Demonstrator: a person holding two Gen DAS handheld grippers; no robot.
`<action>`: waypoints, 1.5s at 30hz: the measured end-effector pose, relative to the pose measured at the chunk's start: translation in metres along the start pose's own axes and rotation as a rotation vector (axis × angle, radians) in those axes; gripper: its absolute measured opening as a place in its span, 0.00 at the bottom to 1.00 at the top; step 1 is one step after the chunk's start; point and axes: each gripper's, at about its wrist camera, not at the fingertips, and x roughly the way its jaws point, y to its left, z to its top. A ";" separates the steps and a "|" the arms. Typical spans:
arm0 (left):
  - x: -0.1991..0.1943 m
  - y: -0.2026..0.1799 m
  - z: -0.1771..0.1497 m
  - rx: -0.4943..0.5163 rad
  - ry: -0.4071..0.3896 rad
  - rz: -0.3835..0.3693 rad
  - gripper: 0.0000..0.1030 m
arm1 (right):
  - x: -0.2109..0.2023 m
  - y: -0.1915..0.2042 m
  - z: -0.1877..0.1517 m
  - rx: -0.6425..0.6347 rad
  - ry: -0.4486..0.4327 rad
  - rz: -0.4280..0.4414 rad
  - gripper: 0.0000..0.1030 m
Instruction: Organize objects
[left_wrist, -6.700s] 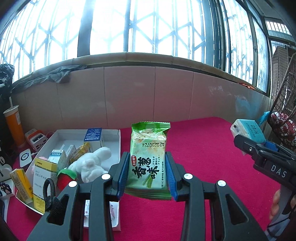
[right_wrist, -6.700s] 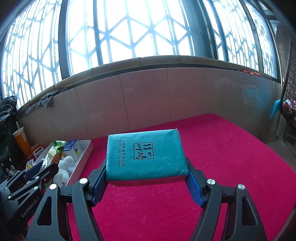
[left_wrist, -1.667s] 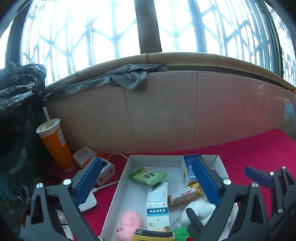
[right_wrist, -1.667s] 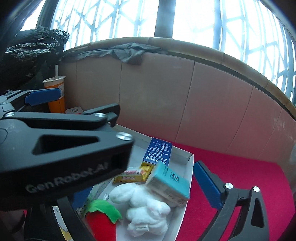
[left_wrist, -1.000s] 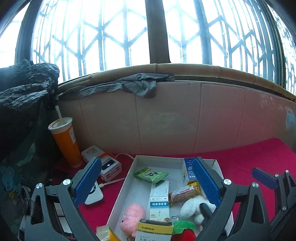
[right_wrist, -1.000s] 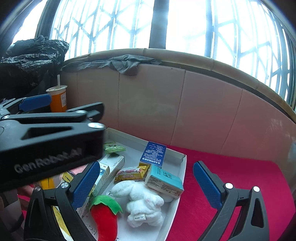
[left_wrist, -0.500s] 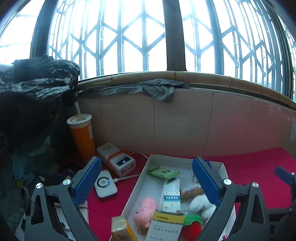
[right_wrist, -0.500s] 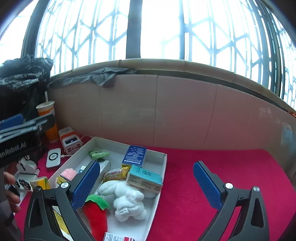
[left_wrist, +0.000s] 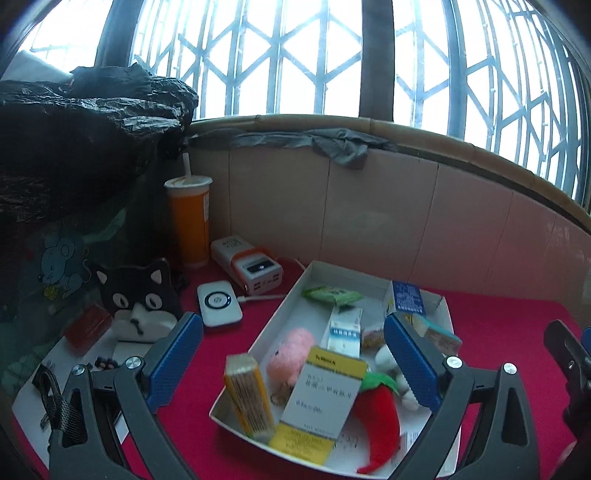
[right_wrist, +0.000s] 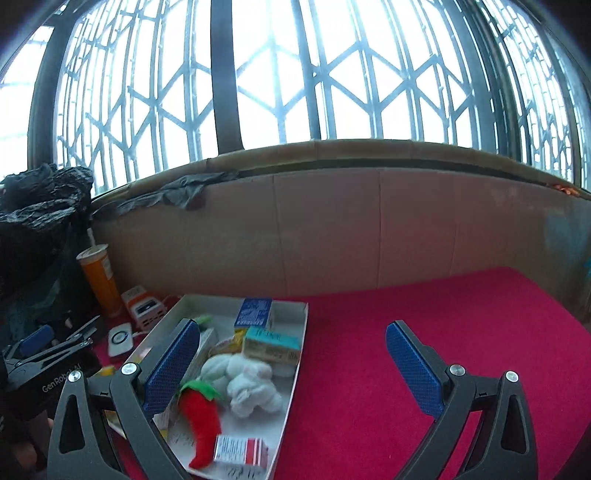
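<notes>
My left gripper (left_wrist: 291, 343) hangs open over the near end of a white tray (left_wrist: 280, 306), holding nothing. The tray holds a green snack packet (left_wrist: 332, 295), a teal tissue pack (left_wrist: 439, 334), a blue box (left_wrist: 406, 301), a pink plush (left_wrist: 290, 354), a red chili plush (left_wrist: 380, 410) and several medicine boxes. My right gripper (right_wrist: 293, 343) is open and empty too, above the tray's right wall (right_wrist: 295, 369). From there I see the teal tissue pack (right_wrist: 271, 343) resting by a white plush (right_wrist: 247, 380). The left gripper (right_wrist: 59, 341) shows at the far left.
Left of the tray stand an orange cup (left_wrist: 188, 218), a power bank (left_wrist: 251, 266), a white round device (left_wrist: 218, 302) and a black cat pouch (left_wrist: 140, 299). A black plastic bag (left_wrist: 74, 122) looms above them. Red cloth (right_wrist: 443, 332) stretches right to a tiled wall.
The green snack packet and the teal tissue pack, held earlier, now lie in the tray. Both grippers have opened and pulled back, up and away from the tray.
</notes>
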 end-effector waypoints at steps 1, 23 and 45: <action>-0.001 -0.002 -0.001 0.011 0.002 0.006 0.95 | -0.001 0.000 -0.001 0.000 0.003 0.004 1.00; -0.056 -0.032 -0.025 0.078 -0.013 -0.071 0.95 | -0.052 -0.023 -0.007 0.044 -0.086 0.035 1.00; -0.078 -0.047 -0.038 0.075 0.038 -0.035 0.95 | -0.115 -0.081 -0.021 0.137 -0.164 -0.010 1.00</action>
